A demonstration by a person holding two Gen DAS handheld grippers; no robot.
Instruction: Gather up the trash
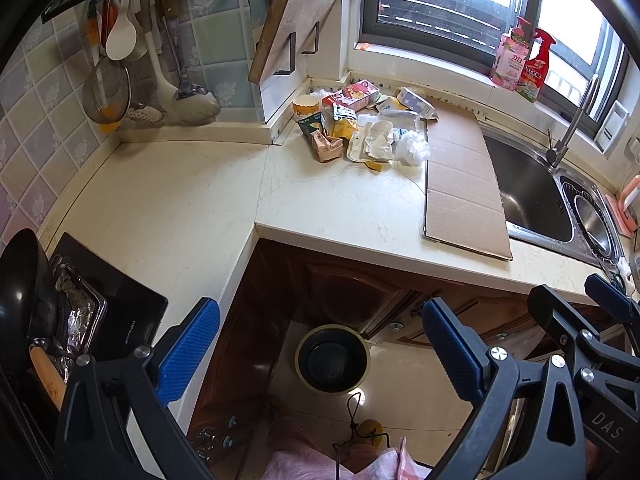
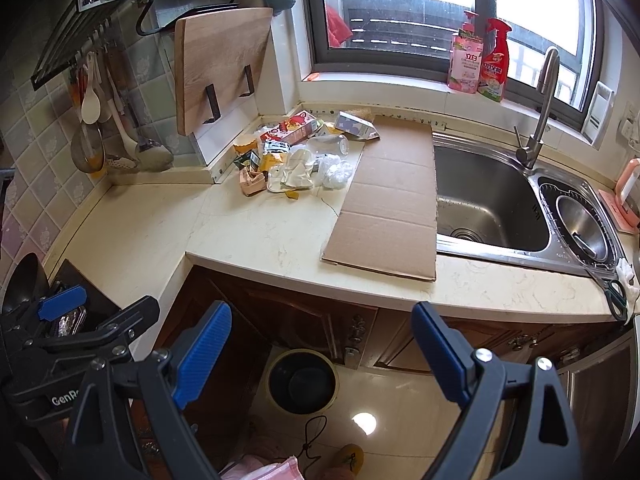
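A pile of trash [image 1: 360, 124] lies in the far corner of the cream counter [image 1: 192, 200]: a pink carton [image 1: 352, 96], snack wrappers, a paper cup [image 1: 305, 106], crumpled white plastic [image 1: 412, 148]. The pile shows in the right wrist view too [image 2: 296, 156]. A round black-lined trash bin [image 1: 332, 360] stands on the floor below the counter, also in the right wrist view [image 2: 302, 380]. My left gripper [image 1: 320, 344] is open and empty, held above the bin. My right gripper [image 2: 322, 348] is open and empty beside it, well short of the pile.
A flat cardboard sheet [image 2: 392, 200] lies between the pile and the steel sink [image 2: 488, 204]. Scissors [image 2: 612, 292] lie at the counter's right edge. A wok [image 1: 20, 300] sits on the stove at left. Utensils [image 1: 120, 72] hang on the tiled wall.
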